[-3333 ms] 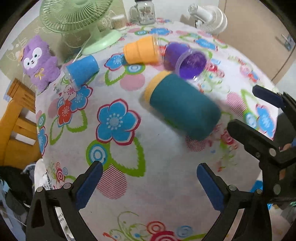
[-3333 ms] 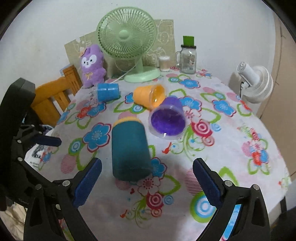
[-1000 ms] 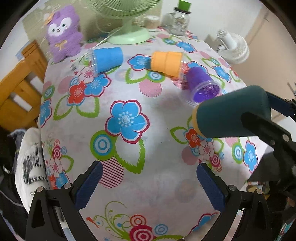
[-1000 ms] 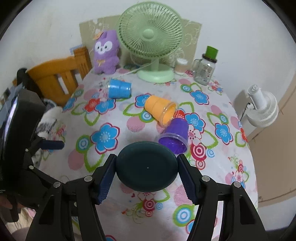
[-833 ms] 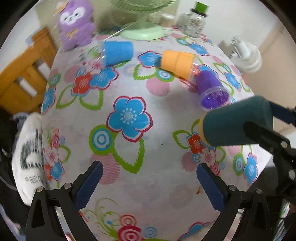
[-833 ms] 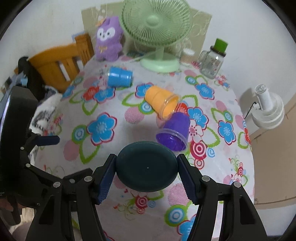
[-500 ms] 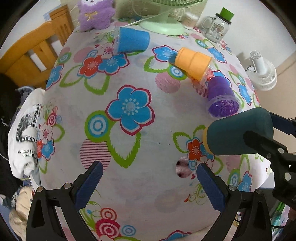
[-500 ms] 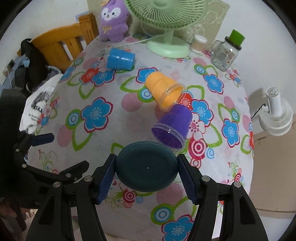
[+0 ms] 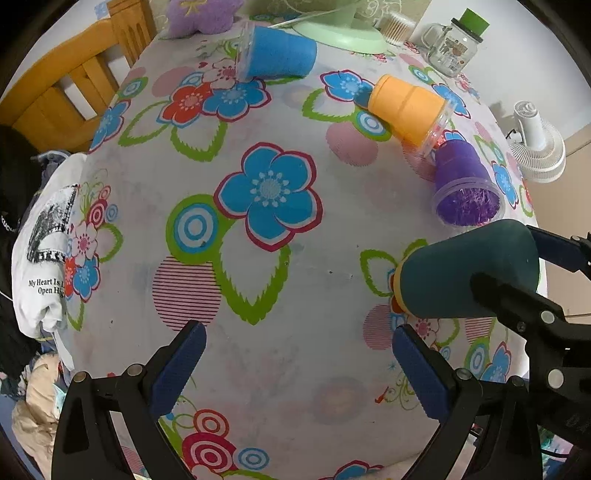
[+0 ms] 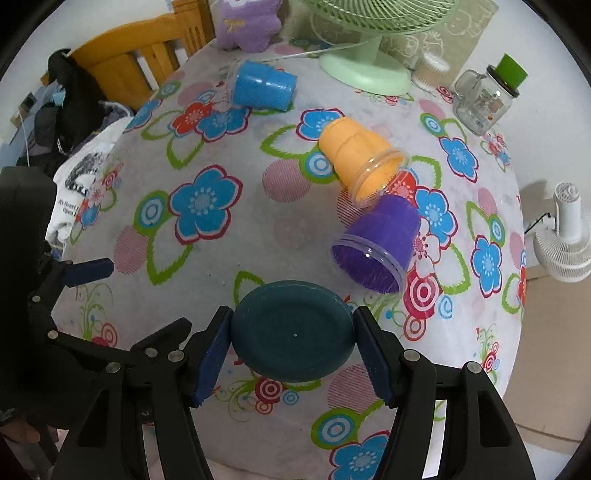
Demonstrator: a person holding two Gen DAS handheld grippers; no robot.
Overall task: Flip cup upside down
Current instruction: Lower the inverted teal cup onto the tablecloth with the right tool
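My right gripper (image 10: 291, 350) is shut on a dark teal cup (image 10: 291, 334) with a yellow rim. I see its flat base end-on between the blue pads. In the left wrist view the same cup (image 9: 465, 275) is held above the table at the right, lying sideways with its yellow rim pointing left. My left gripper (image 9: 295, 363) is open and empty over the near part of the floral tablecloth (image 9: 258, 302). The left gripper also shows at the left edge of the right wrist view (image 10: 88, 271).
A purple cup (image 10: 376, 242), an orange cup (image 10: 358, 158) and a blue cup (image 10: 264, 86) lie on their sides further back. A green fan base (image 10: 365, 72), a glass jar (image 10: 484, 98), a plush toy (image 10: 247, 22), a wooden chair (image 10: 136, 70) and a white fan (image 10: 565, 243) surround them.
The right gripper closed on the teal cup and lifted it off the table. Both grippers have since tilted downward toward the table.
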